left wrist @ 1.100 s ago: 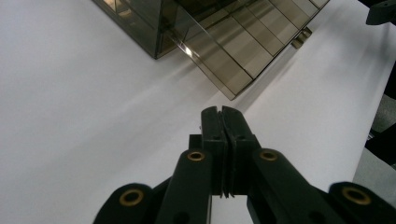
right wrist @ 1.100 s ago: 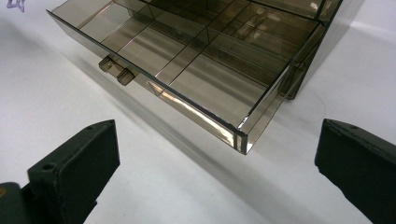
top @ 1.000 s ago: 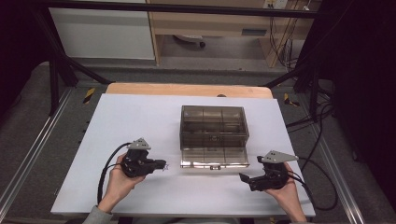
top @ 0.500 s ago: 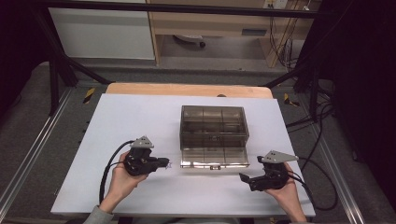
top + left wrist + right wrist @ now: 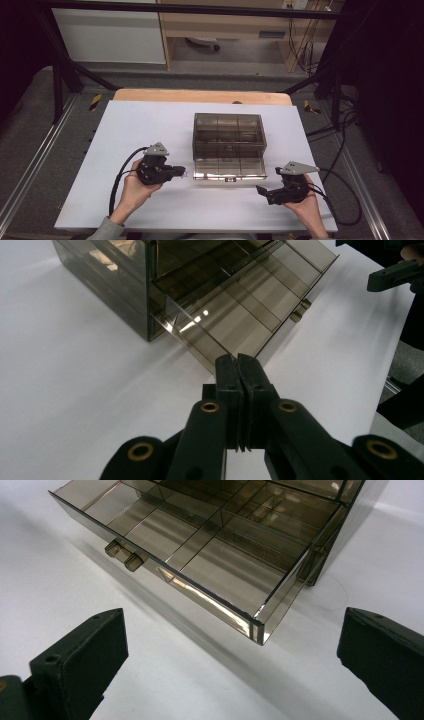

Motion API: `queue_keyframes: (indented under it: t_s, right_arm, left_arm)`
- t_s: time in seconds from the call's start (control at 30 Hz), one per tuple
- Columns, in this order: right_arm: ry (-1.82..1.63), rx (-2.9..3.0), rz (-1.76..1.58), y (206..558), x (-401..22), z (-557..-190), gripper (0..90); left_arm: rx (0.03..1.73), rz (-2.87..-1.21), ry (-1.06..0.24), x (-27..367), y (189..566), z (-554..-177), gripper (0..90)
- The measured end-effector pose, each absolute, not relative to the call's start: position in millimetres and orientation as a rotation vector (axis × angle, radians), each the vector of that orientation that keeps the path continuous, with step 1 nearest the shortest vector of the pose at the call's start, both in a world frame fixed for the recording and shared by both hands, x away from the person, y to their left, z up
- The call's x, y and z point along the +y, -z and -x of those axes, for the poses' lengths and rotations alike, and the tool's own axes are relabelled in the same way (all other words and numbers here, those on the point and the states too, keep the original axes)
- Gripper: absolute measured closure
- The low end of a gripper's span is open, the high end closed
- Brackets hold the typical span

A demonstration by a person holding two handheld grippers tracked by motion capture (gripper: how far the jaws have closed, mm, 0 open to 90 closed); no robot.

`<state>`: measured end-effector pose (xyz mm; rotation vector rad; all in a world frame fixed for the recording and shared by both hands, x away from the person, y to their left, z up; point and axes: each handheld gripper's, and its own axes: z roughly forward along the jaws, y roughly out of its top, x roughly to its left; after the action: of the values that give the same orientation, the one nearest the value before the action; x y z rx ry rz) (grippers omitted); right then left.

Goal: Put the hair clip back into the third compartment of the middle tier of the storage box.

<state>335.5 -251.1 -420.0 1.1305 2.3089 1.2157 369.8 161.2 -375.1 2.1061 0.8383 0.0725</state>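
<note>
Two tools are seen flanking a smoky transparent drawer box that sits near the middle of the white worktop. Almost nothing has changed over the last second: the box rests in the same spot, its bottom drawer is pulled out toward the person just as before, and both hands are found where they were. Only a slight nudge of the left tool toward the drawer's left front corner can be made out. Its jaws are pressed fully together with nothing between them, the tips lying just beside that corner in the left gripper view. The right tool is held wide apart and empty, near the drawer's right front corner, with no contact seen. The small handle on the drawer front is left untouched. From this stillness, a pause is judged likely, with the drawer either about to be pushed shut or still to be filled.
</note>
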Motion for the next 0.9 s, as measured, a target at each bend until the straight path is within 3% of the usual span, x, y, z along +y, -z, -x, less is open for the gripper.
queue_keyframes:
  t_s: [0.9]
  right_arm:
    - [-1.214,2.309,-1.131,420,-252,-336,0.6]
  left_arm:
    - [0.766,-2.103,-0.065,121,362,-382,87.8]
